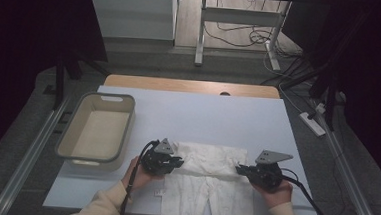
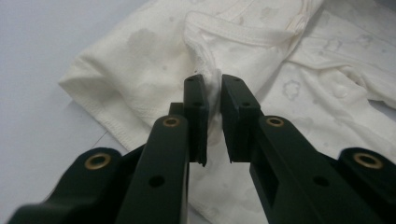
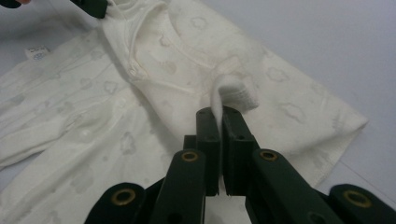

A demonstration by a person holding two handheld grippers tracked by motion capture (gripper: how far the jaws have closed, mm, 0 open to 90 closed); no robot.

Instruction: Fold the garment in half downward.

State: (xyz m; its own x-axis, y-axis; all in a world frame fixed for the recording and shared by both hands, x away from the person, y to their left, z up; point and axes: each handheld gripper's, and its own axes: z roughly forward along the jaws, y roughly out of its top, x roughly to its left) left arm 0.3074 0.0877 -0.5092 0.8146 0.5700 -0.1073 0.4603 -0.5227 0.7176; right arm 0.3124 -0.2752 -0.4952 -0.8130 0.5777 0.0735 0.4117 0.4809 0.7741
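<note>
A pale table (image 1: pixel 198 113) stands on a grey floor (image 1: pixel 146 59), with a basket (image 1: pixel 97 127) at its left. A white garment (image 1: pixel 206 181) lies at the near edge, and both hands reach inward. The left gripper (image 2: pixel 212 93) and right gripper (image 3: pixel 219 119) each pinch its cloth.

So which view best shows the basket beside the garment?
The high view: the grey basket sits whole at the table's left, with nothing in it, just left of the left gripper. The left and right gripper views look closely at the white garment, each gripper pinching a fold of it.
</note>
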